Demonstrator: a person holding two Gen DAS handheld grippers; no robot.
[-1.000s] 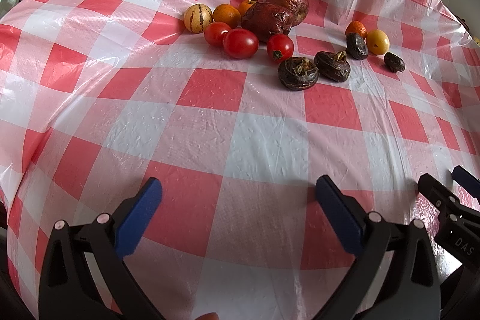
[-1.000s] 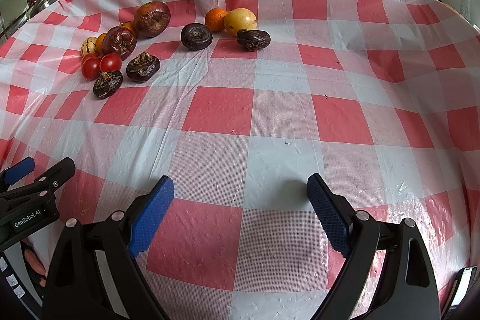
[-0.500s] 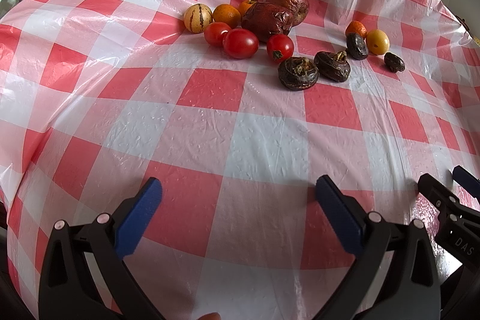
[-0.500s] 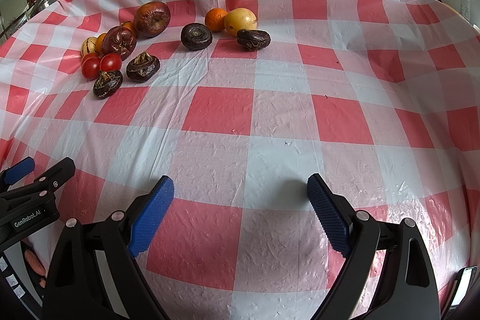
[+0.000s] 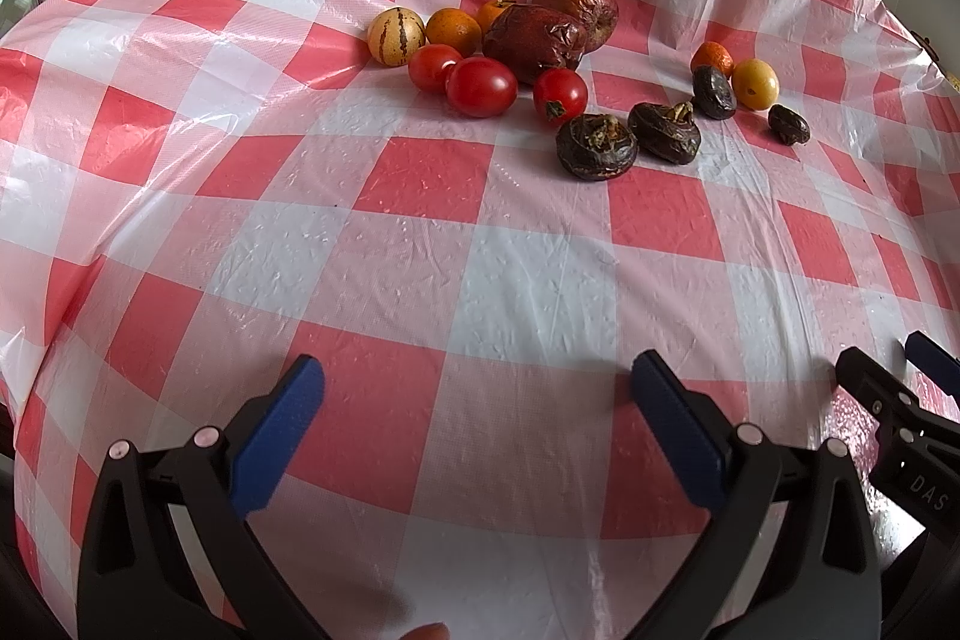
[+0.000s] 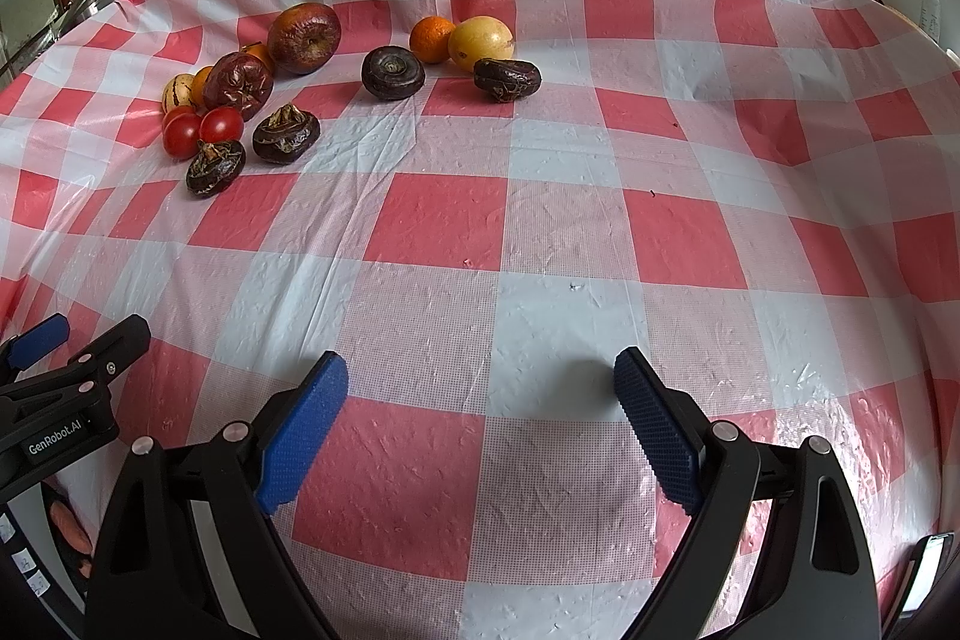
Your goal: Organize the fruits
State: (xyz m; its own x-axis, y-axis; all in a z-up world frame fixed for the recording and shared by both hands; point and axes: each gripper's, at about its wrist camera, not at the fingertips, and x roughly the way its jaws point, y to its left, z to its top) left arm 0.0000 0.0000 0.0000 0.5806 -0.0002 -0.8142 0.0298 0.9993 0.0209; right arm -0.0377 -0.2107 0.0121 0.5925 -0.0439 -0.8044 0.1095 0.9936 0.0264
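fruit cluster far on tablecloth, smaller group to its right

Two fisheye views look forward and slightly down from low over a table in a red-and-white checked plastic cloth, near its close edge. The left wrist view faces the far cluster of red, orange and dark wrinkled fruits head-on; the right wrist view has the cluster far left. Both share cloth and fruit.
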